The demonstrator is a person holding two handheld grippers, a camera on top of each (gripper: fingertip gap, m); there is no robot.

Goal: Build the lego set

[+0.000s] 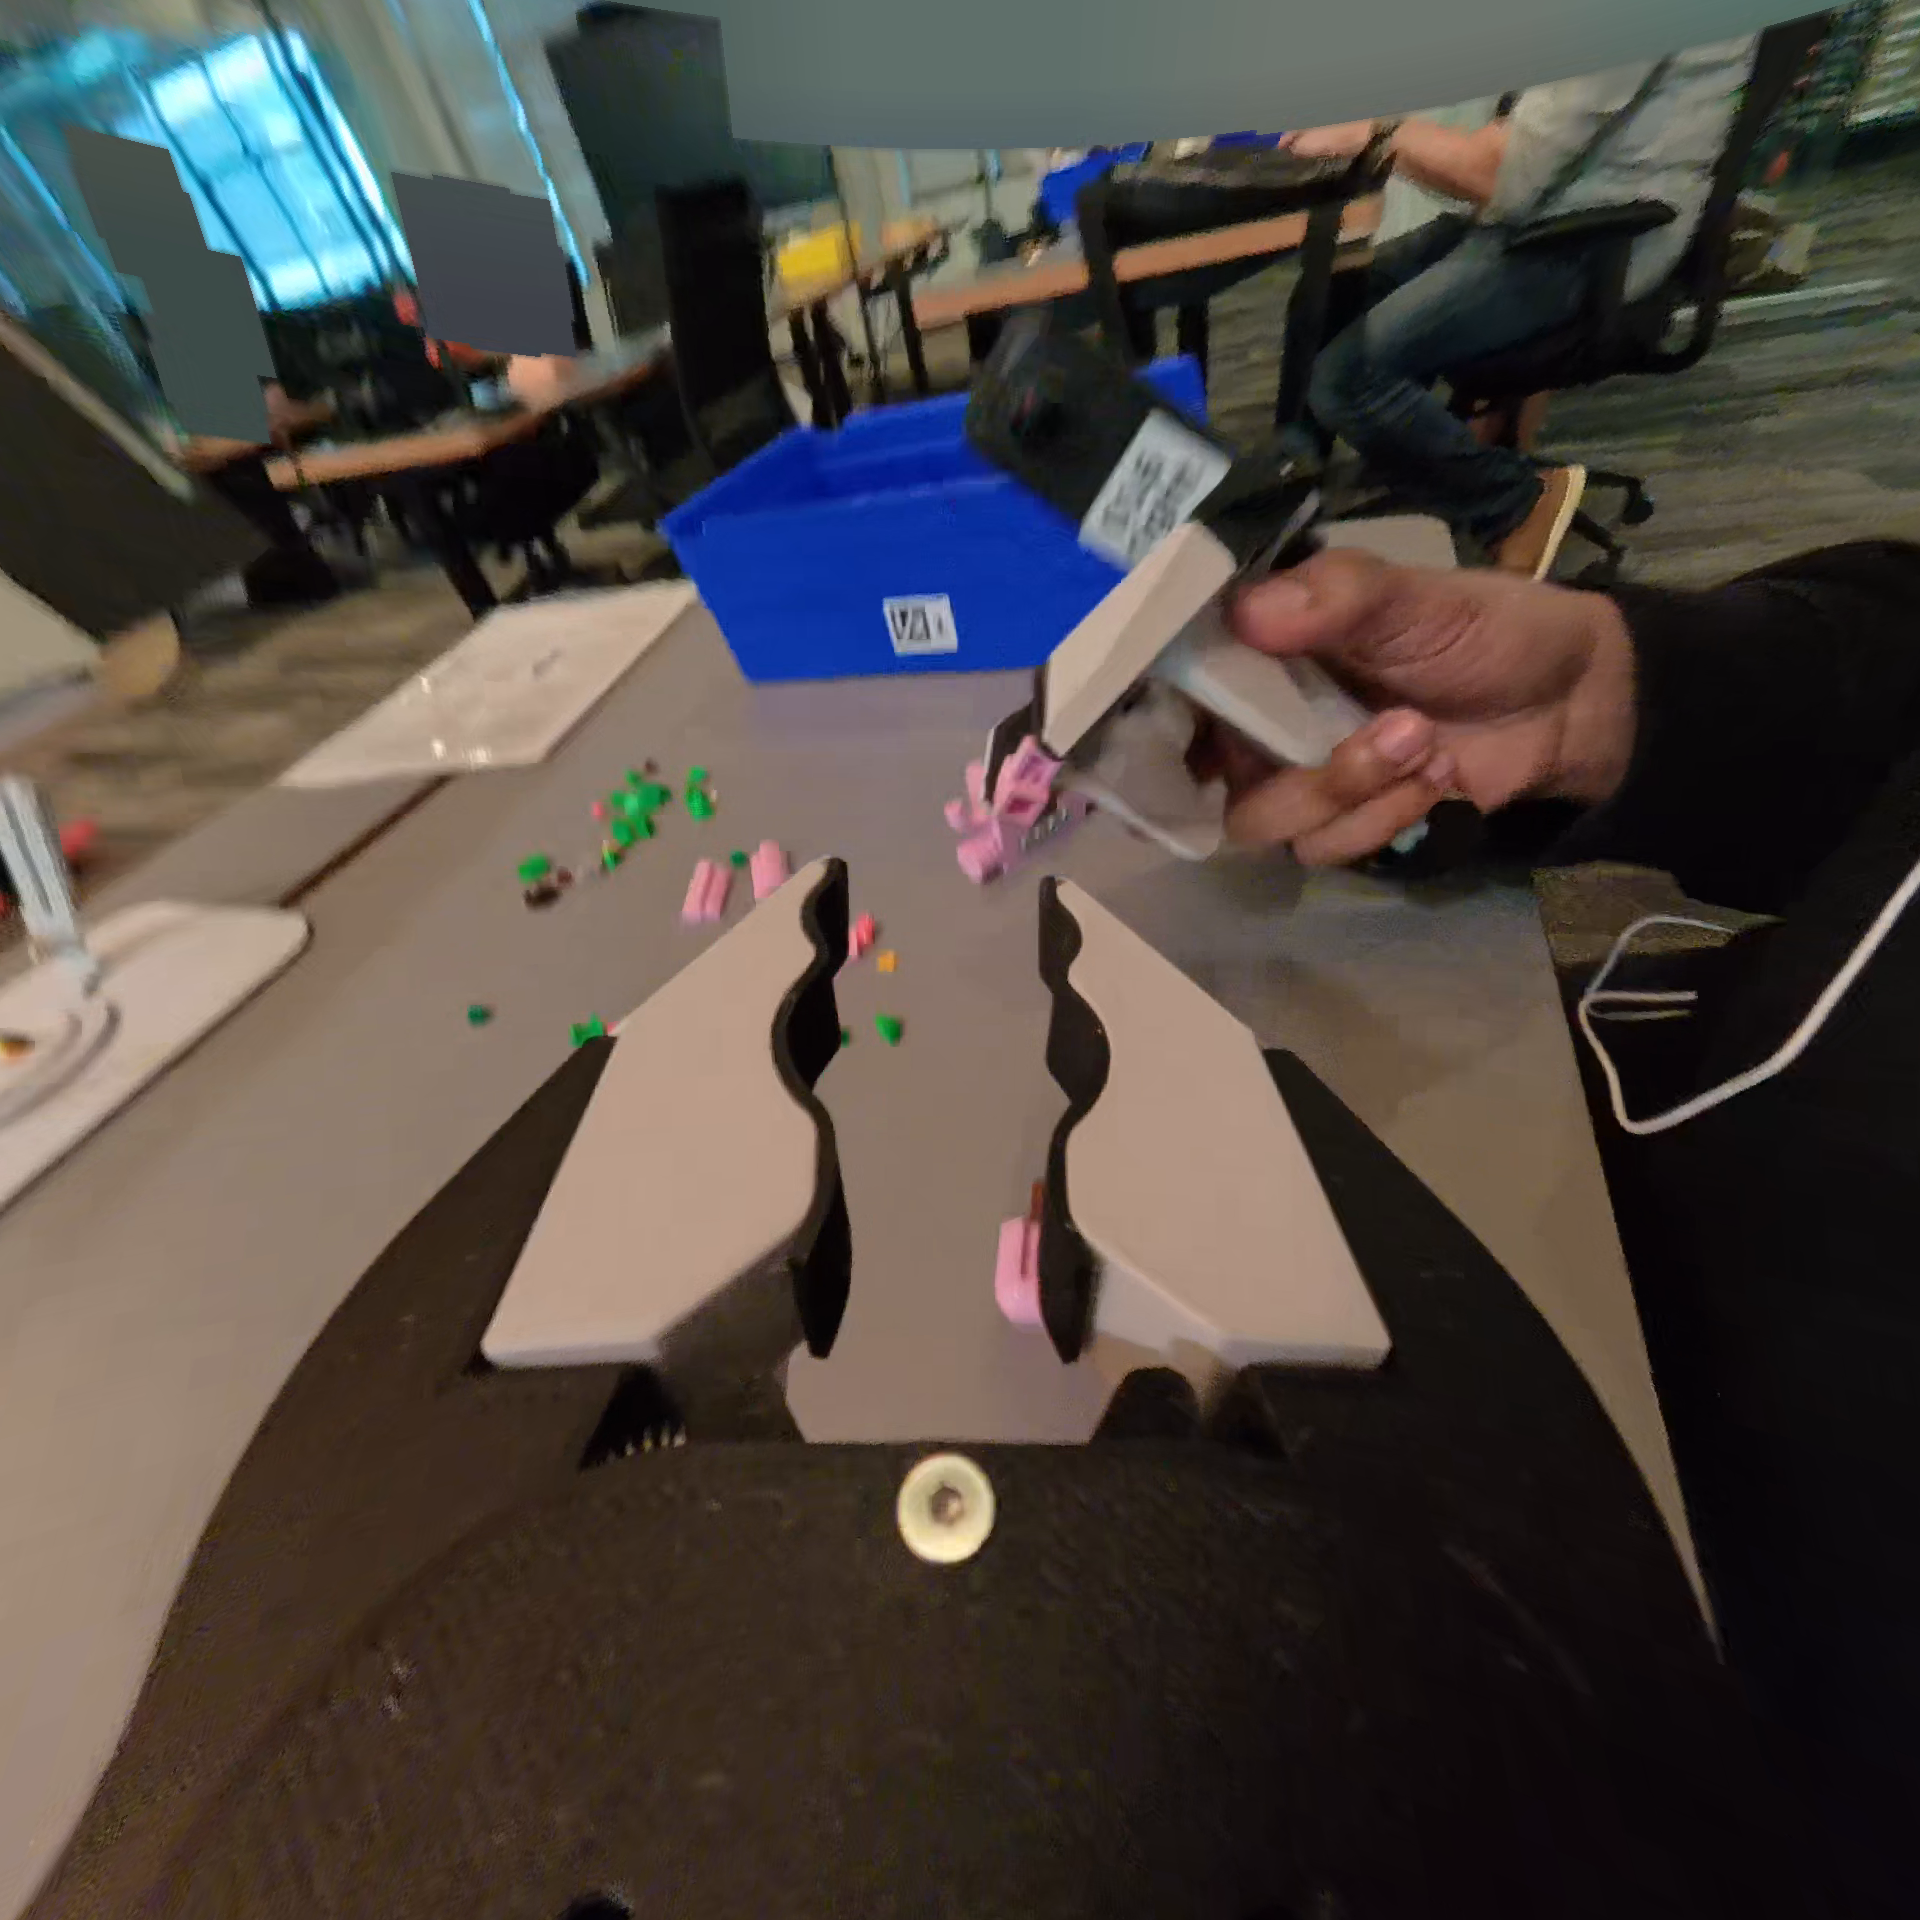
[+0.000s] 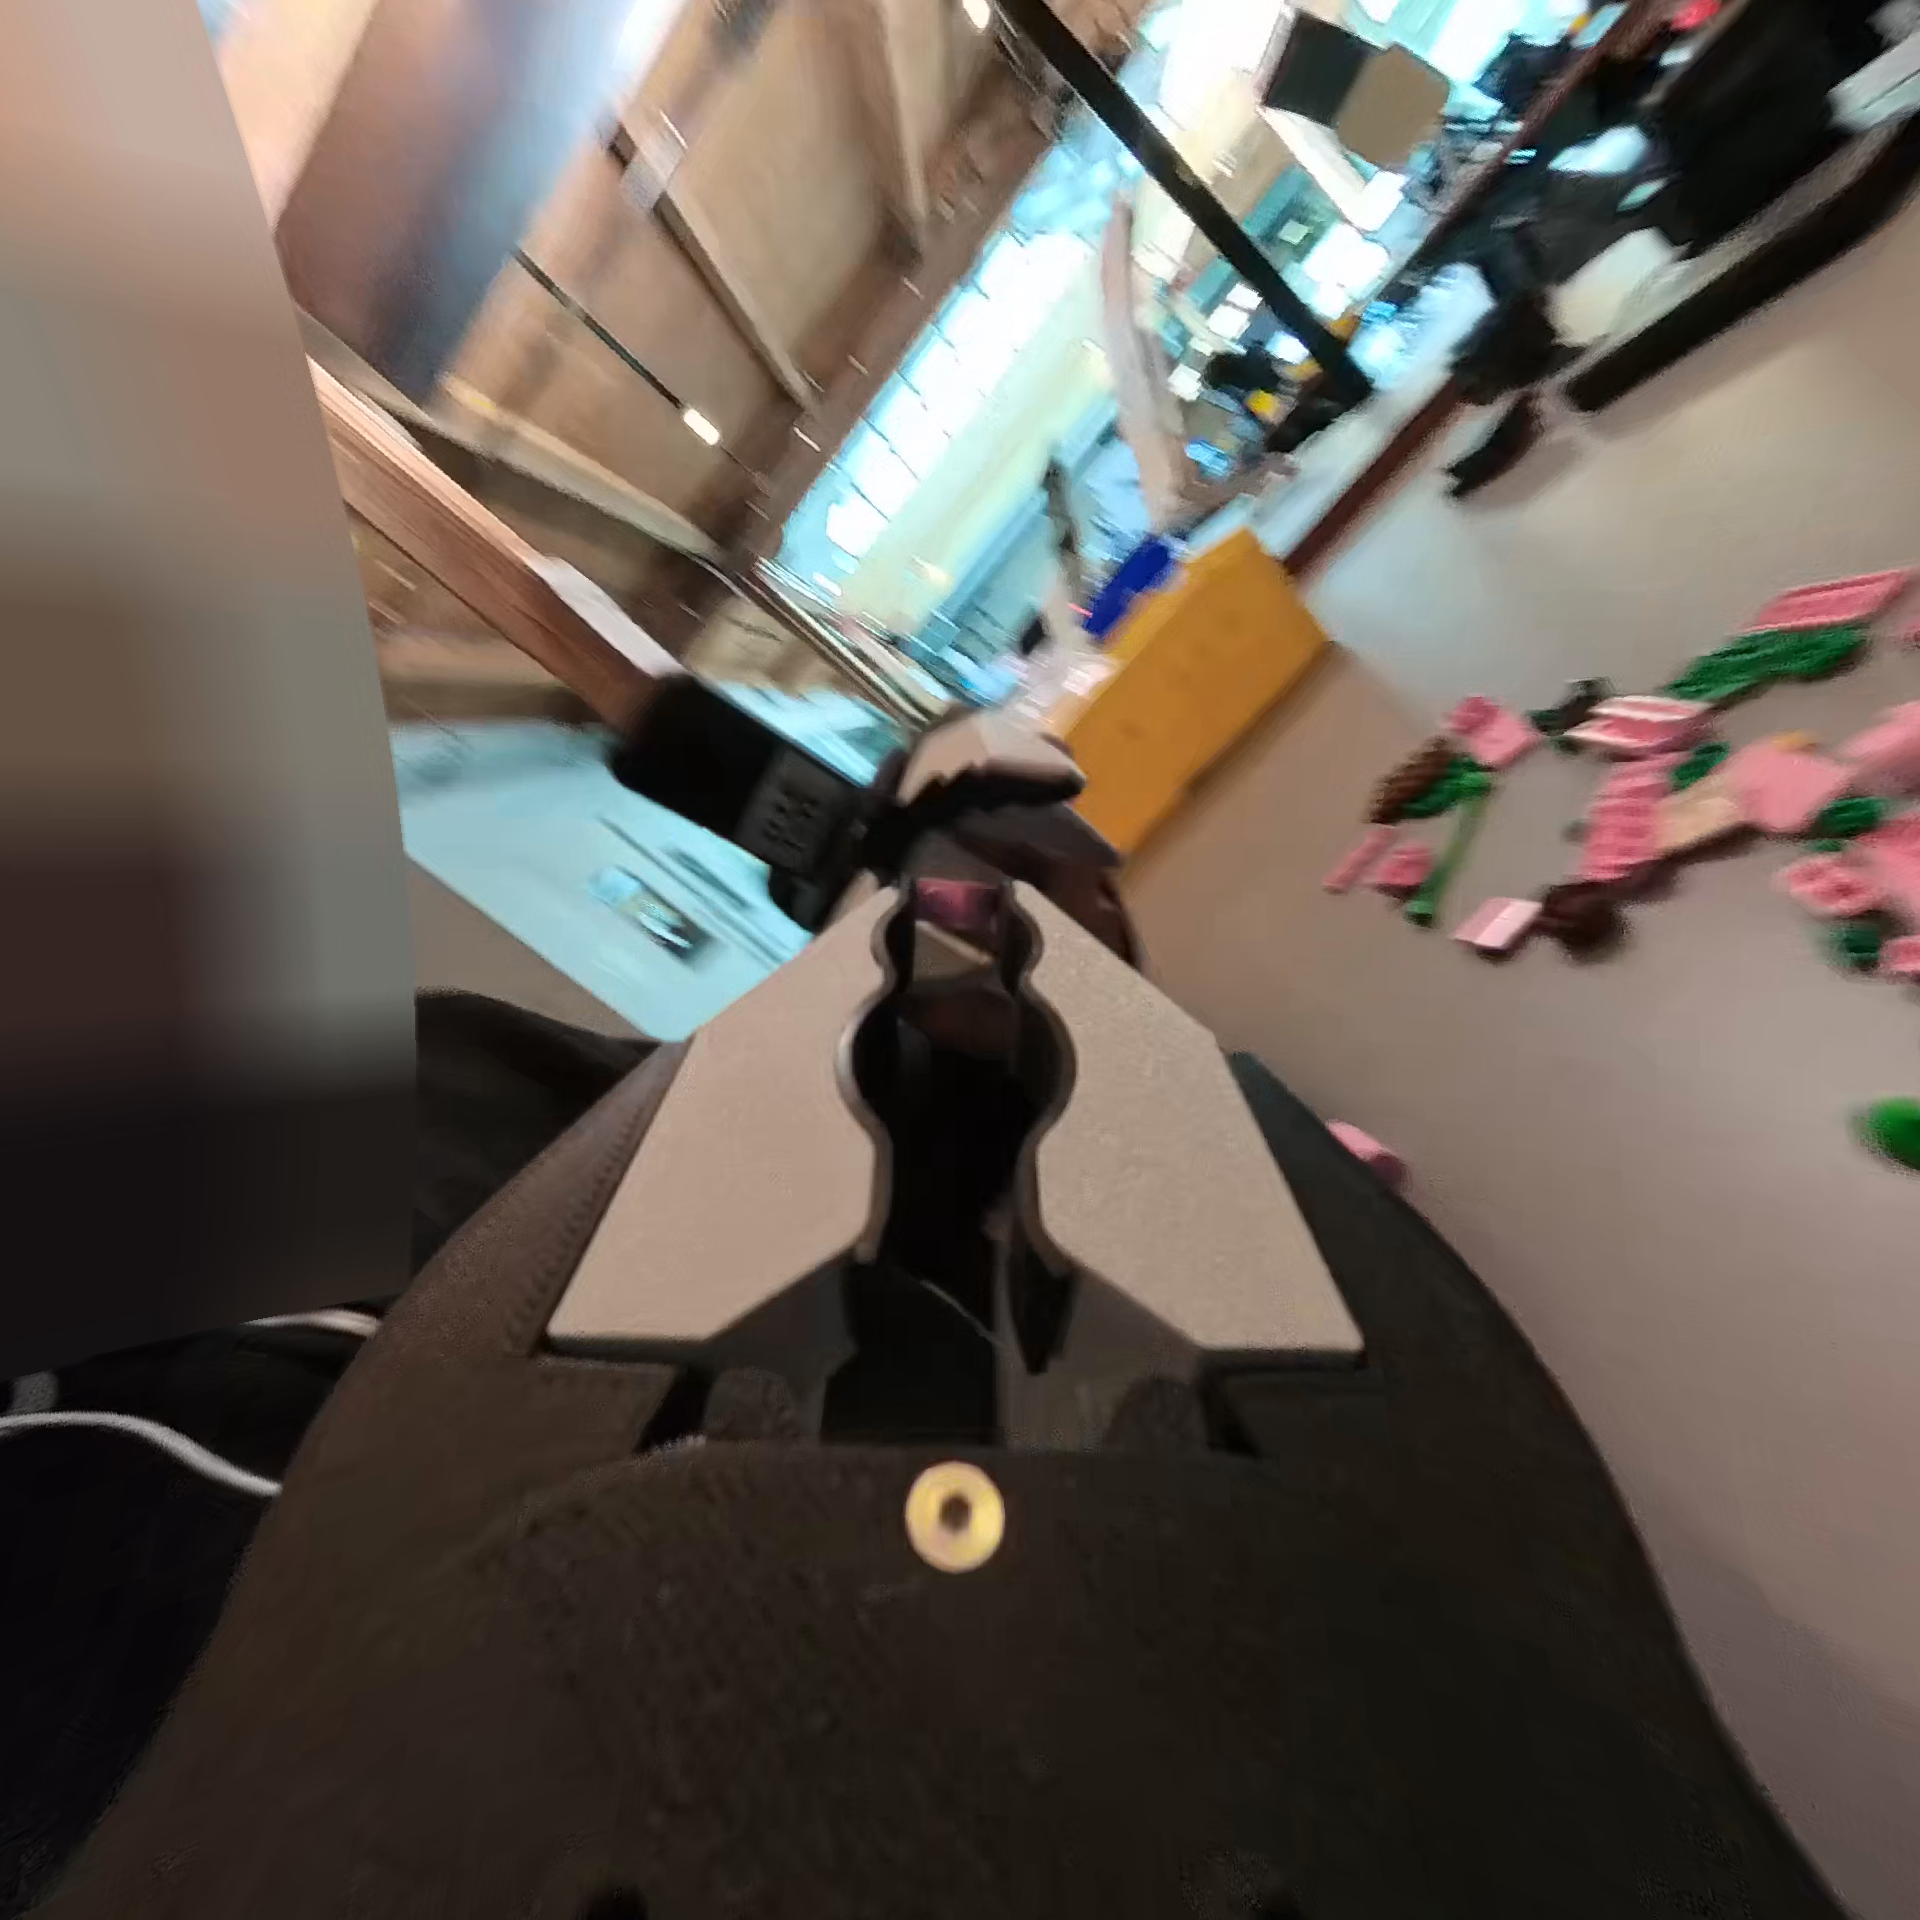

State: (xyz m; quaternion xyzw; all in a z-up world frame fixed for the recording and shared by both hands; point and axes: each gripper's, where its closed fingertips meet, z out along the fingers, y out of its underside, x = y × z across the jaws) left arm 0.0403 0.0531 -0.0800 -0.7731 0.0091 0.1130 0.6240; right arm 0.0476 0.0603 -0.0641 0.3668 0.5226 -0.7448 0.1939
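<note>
In the left wrist view my left gripper (image 1: 940, 894) is open above the grey table (image 1: 312, 1195). A small pink brick (image 1: 1016, 1273) sits against the inner side of its right finger; I cannot tell whether it rests on the table. A hand holds my right gripper (image 1: 1023, 753) at the upper right, shut on a pink lego assembly (image 1: 997, 816) just above the table. In the blurred right wrist view my right gripper (image 2: 956, 909) is shut on the pink assembly (image 2: 951, 894), and the left gripper (image 2: 977, 779) shows just beyond it.
Loose green and pink pieces (image 1: 644, 805) lie ahead of the left gripper, and they also show in the right wrist view (image 2: 1662, 790). A blue bin (image 1: 883, 551) stands at the table's far end, beside a white sheet (image 1: 499, 696). A white stand base (image 1: 125, 997) is at left. A yellow bin (image 2: 1195, 686) stands farther off. Both grippers' tips are close together, under 4 cm apart. My left tips are roughly 11 cm from the small pink brick (image 1: 1016, 1273).
</note>
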